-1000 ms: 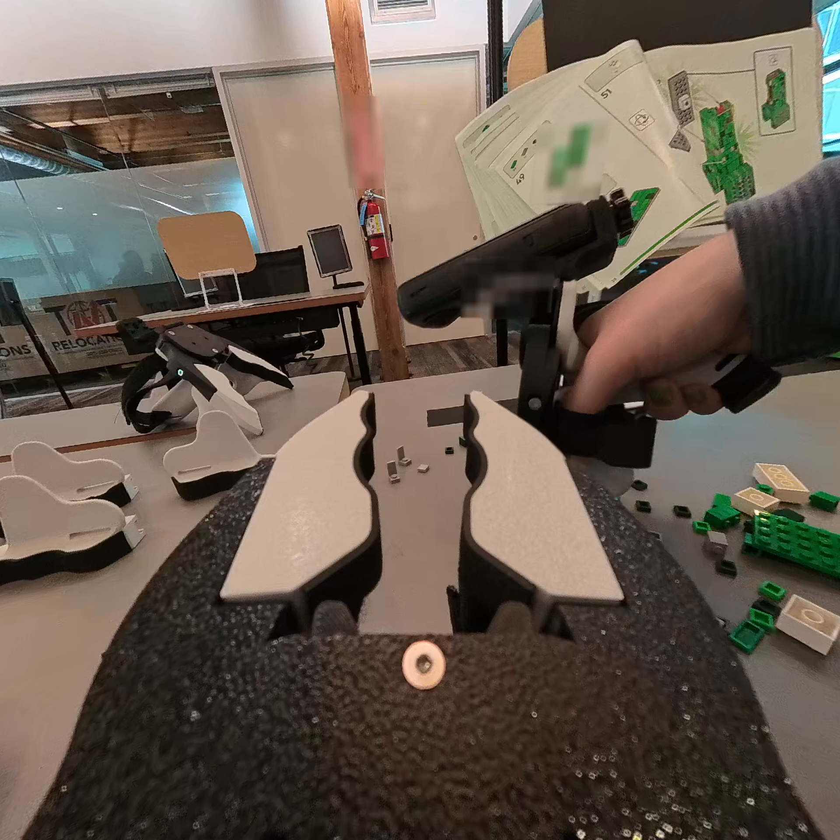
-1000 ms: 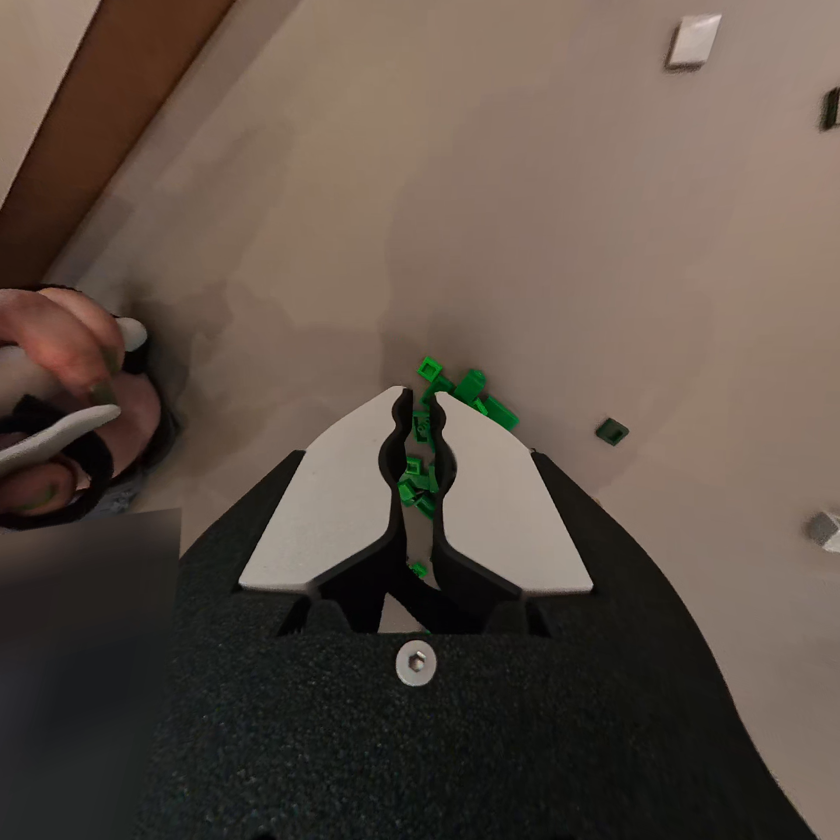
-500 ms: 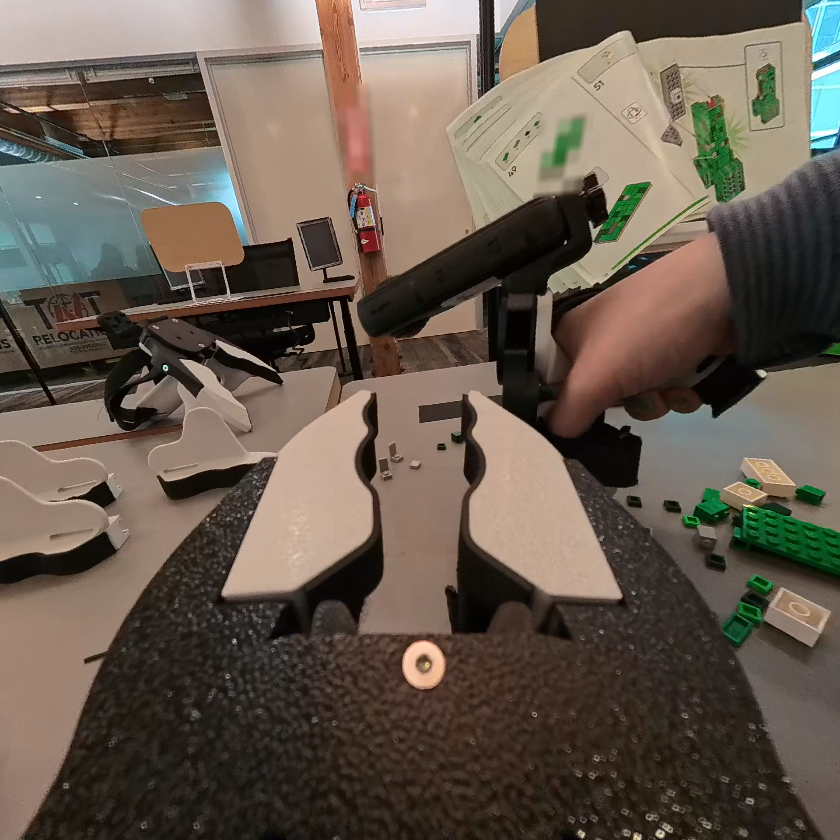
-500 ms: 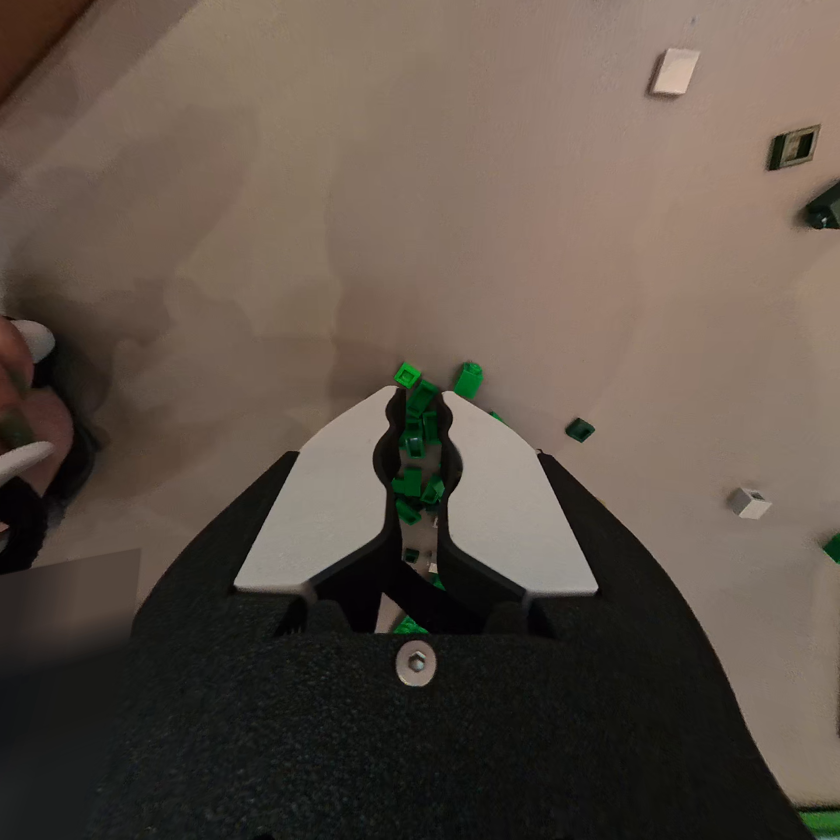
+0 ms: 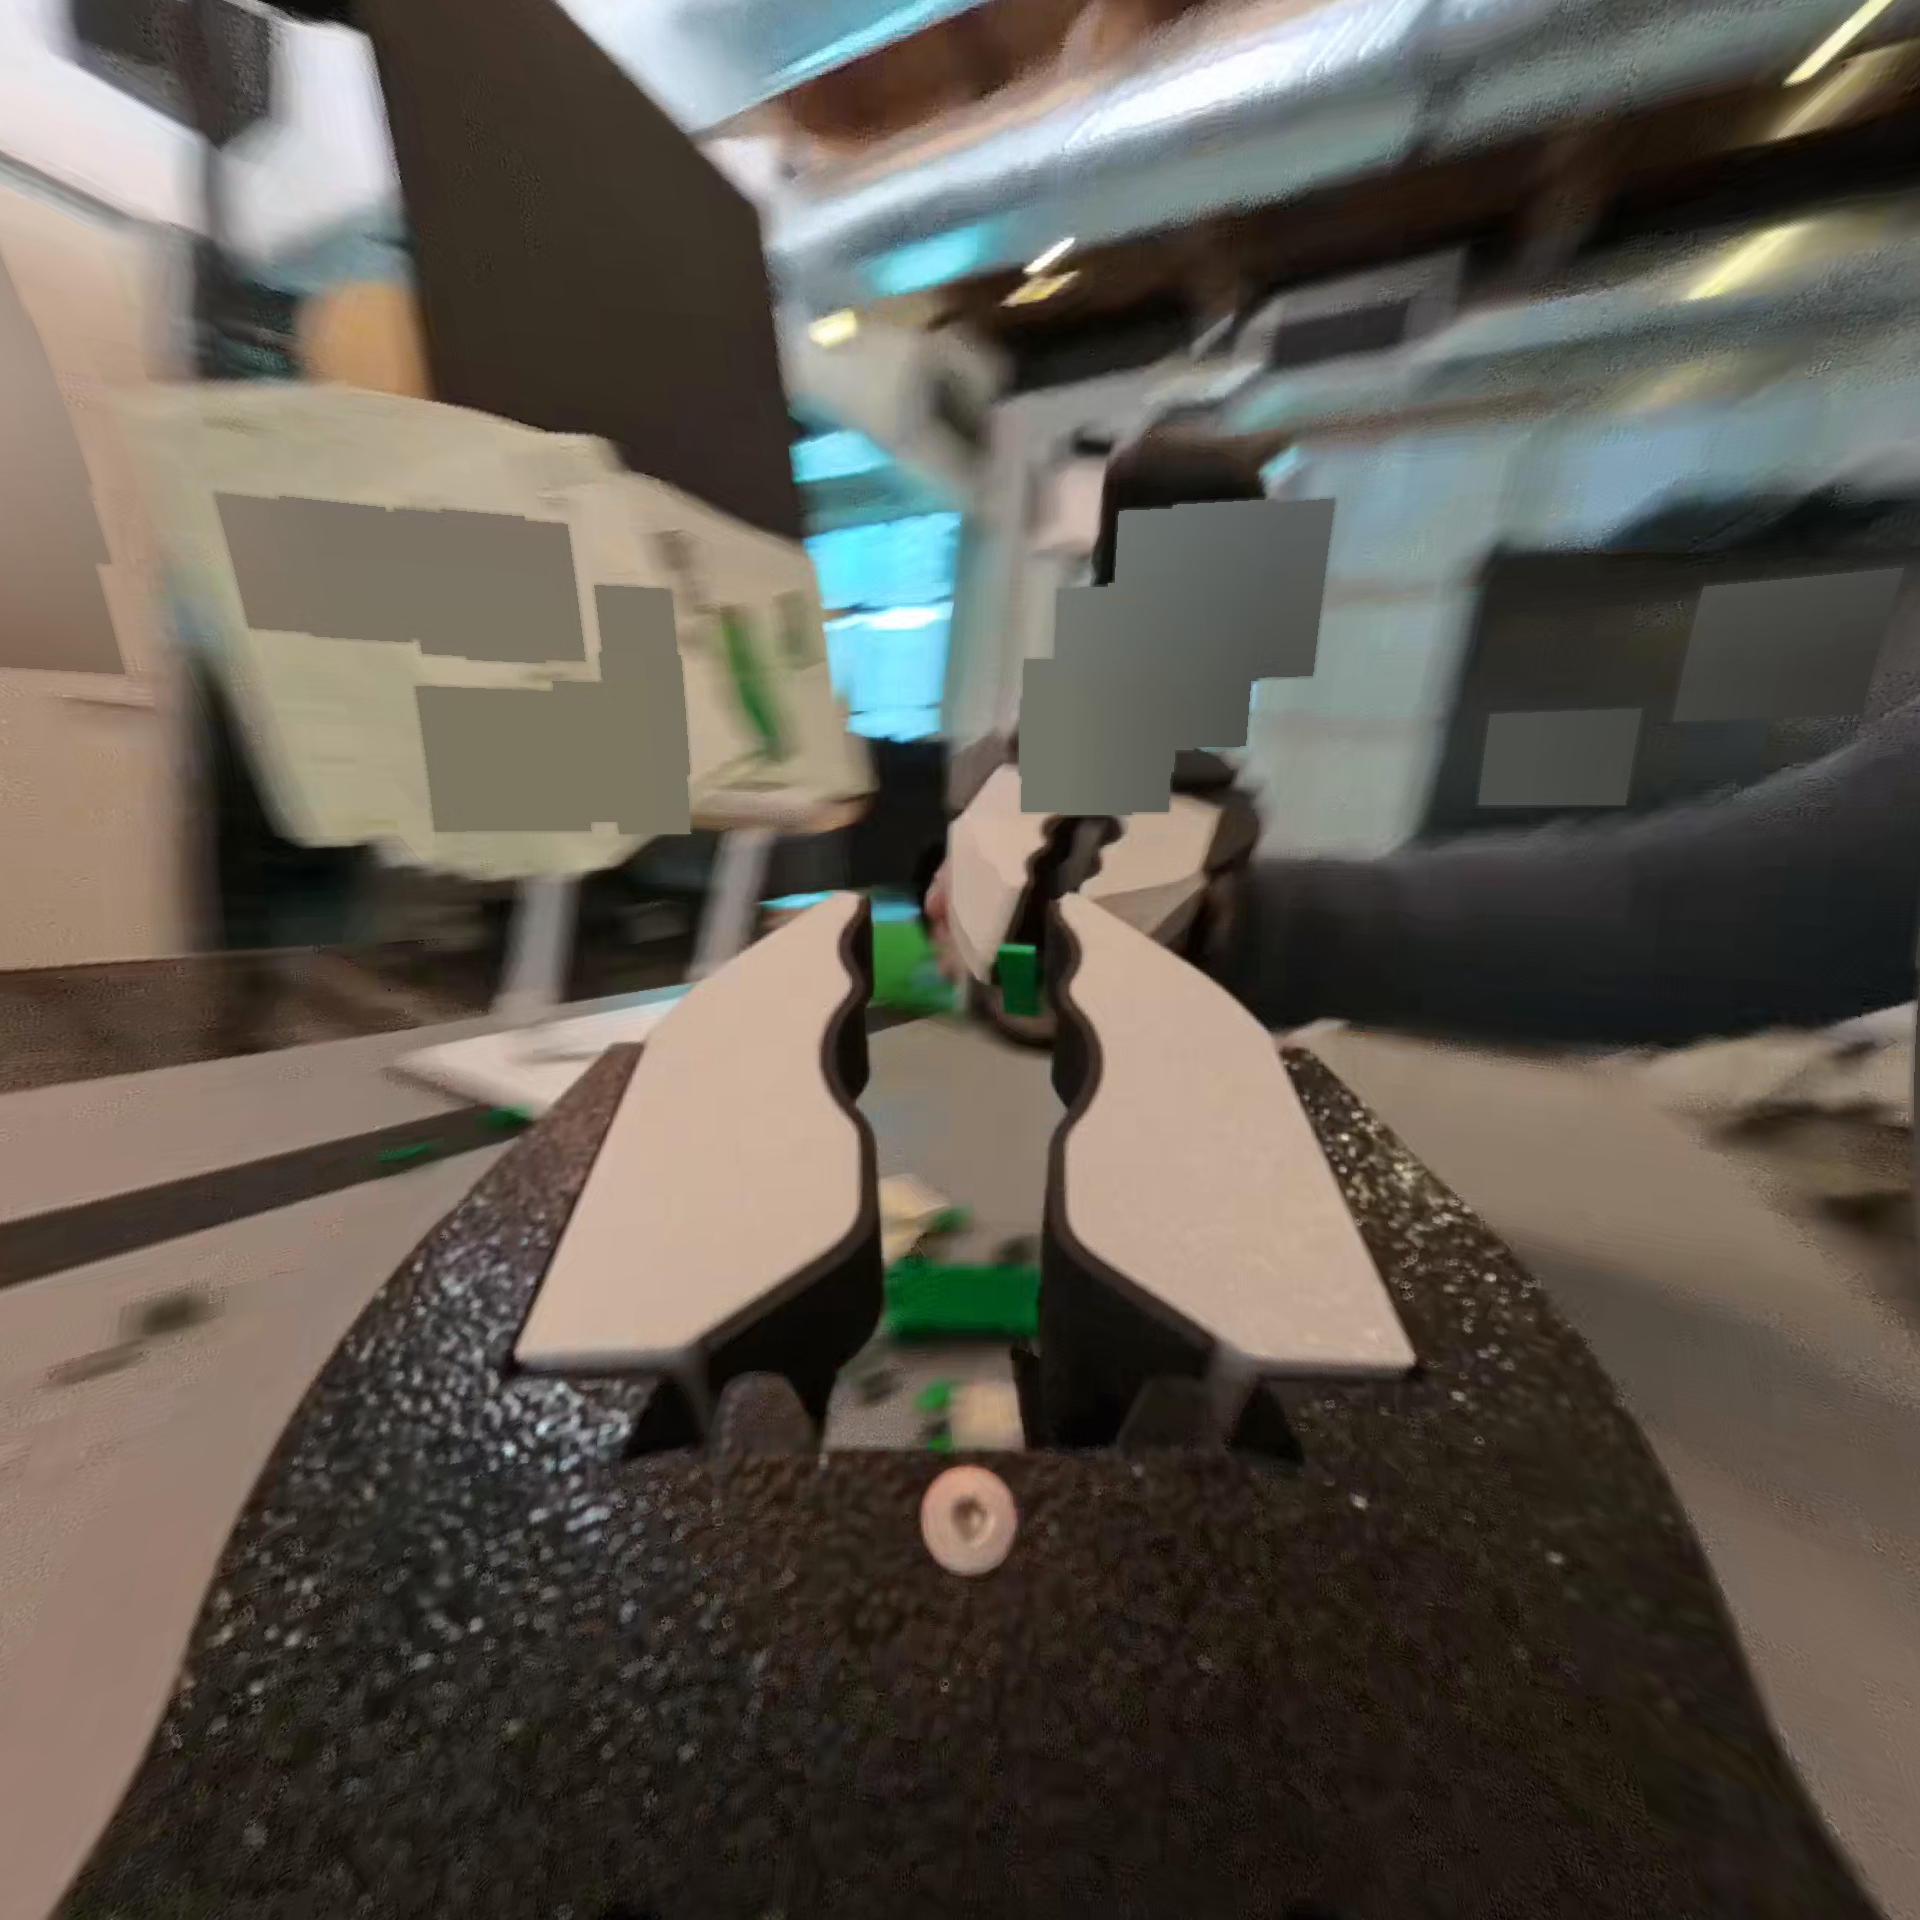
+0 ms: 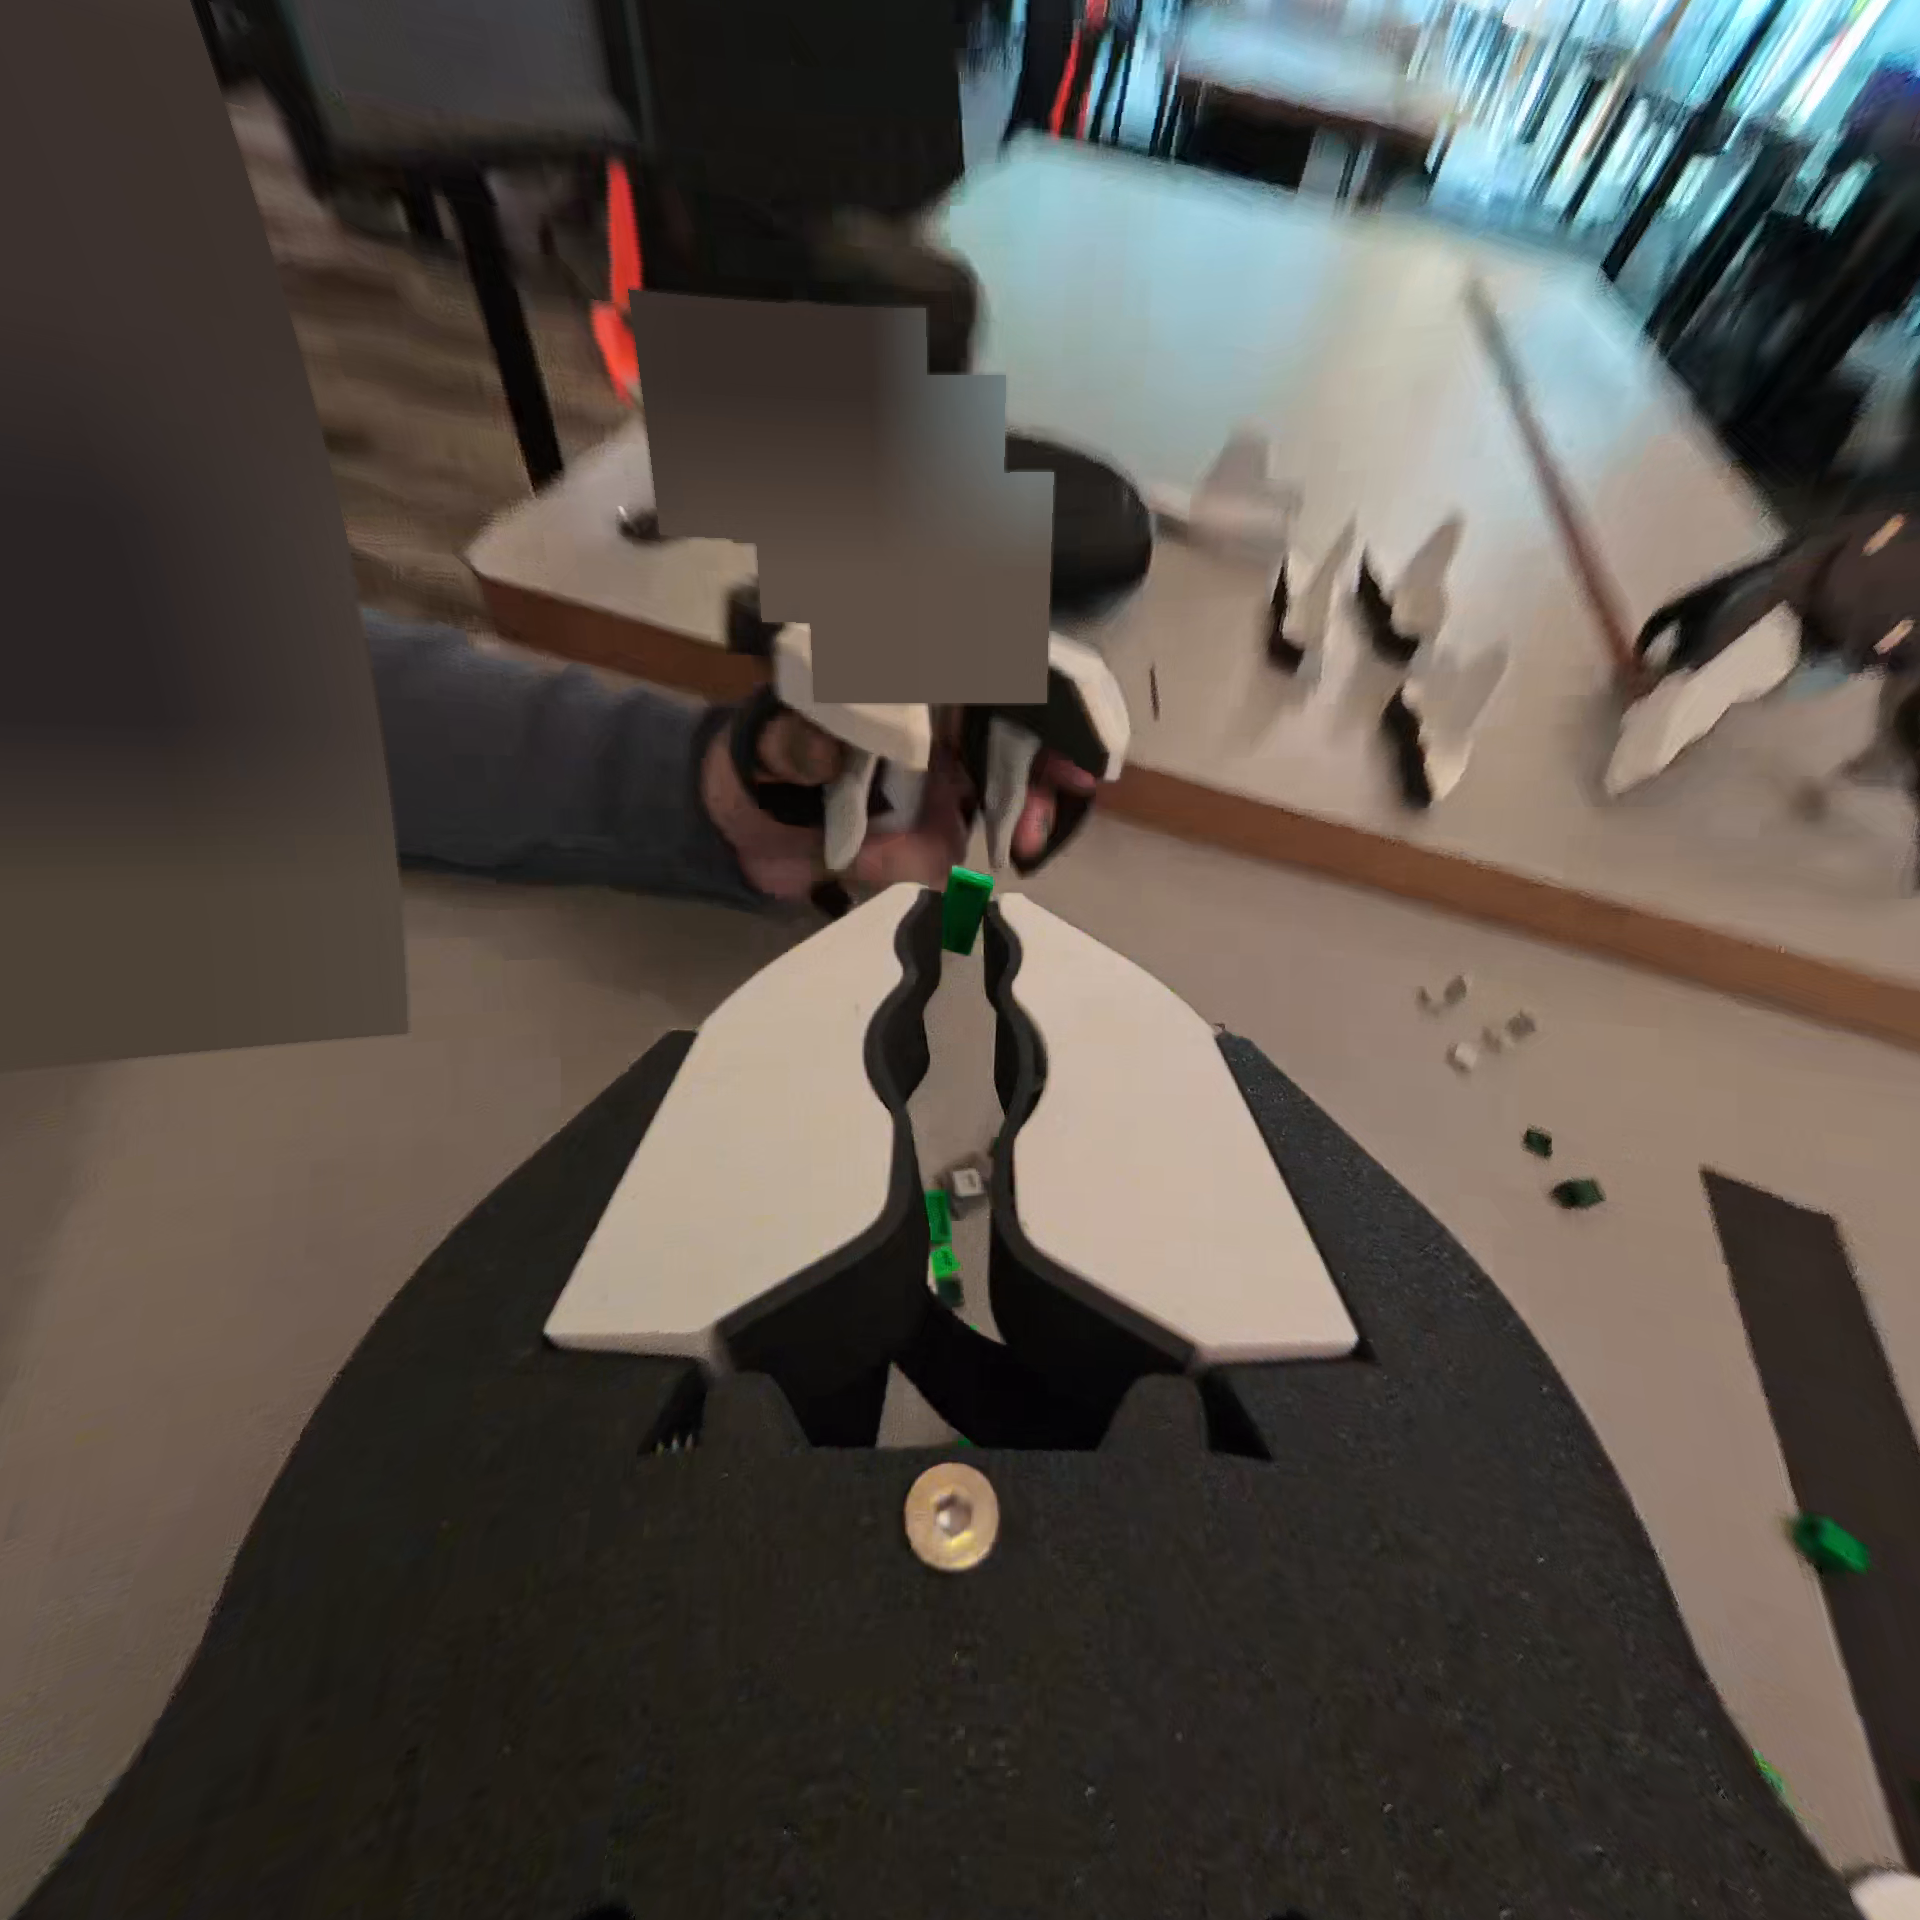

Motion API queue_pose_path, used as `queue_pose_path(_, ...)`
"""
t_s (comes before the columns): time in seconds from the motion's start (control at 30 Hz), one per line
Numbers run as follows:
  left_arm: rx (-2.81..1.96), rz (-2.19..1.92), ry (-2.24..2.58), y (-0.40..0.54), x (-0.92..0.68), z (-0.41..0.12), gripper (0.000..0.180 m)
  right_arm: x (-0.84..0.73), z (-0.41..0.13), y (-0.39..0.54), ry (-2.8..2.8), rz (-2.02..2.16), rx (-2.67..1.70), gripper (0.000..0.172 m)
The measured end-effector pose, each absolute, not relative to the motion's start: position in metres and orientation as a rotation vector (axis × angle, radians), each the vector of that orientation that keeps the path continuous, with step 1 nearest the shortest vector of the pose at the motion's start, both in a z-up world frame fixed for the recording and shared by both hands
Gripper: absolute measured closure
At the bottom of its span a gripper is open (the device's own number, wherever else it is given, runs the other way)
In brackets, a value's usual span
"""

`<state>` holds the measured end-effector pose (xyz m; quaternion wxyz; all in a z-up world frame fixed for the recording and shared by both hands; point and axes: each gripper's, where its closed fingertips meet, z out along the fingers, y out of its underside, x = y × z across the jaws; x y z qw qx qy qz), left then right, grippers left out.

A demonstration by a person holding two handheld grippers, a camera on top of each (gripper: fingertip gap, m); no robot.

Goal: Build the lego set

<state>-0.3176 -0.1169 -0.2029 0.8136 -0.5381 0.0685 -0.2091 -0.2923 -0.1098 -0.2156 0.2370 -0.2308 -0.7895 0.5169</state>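
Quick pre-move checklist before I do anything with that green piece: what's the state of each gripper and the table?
1. Right gripper shut on small green brick, pinched at the fingertips: ok.
2. Brick well seated: not ok, it pokes past the tips.
3. Left gripper open, nothing between its fingers: ok.
4. Grippers face each other, close together: ok.
5. Table around loose grey pieces: ok.
6. Left view sharpness: not ok, blurred.

Green brick (image 6: 964, 911) btwn white fingers (image 6: 1091, 997) w/ black pads; beige table (image 6: 1299, 987).
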Motion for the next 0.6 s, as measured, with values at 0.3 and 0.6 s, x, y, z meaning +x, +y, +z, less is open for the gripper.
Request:
queue_pose_path(0.3, -1.199, -0.755, 0.47, -0.103, -0.184, -0.178, 0.156, -0.174, -0.166, -0.113, -1.694, 1.607, -0.434, 0.165)
queue_pose_path(0.6, -1.197, -0.84, 0.563, -0.09, -0.125, -0.183, 0.161, -0.144, -0.168, -0.103, -1.64, 1.644, -0.453, 0.165)
